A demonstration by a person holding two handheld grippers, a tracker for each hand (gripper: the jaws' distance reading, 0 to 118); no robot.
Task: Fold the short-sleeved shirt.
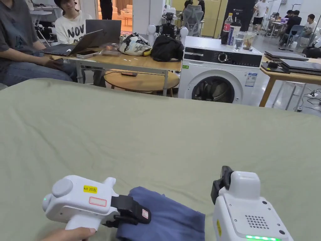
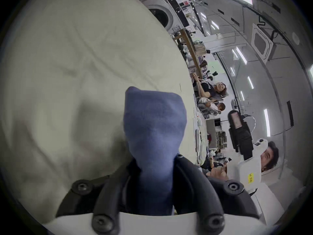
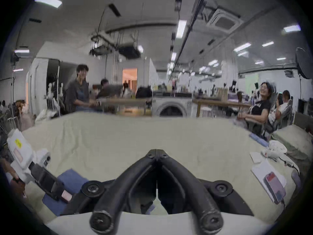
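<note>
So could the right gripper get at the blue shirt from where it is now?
Probably yes: the right gripper, shut on nothing, sits beside the blue shirt, nothing between them; the left gripper grips its other side.

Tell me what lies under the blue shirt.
The blue shirt lies bunched on the green sheet, with the left gripper clamped on one end. Anything beneath its folds is covered.
</note>
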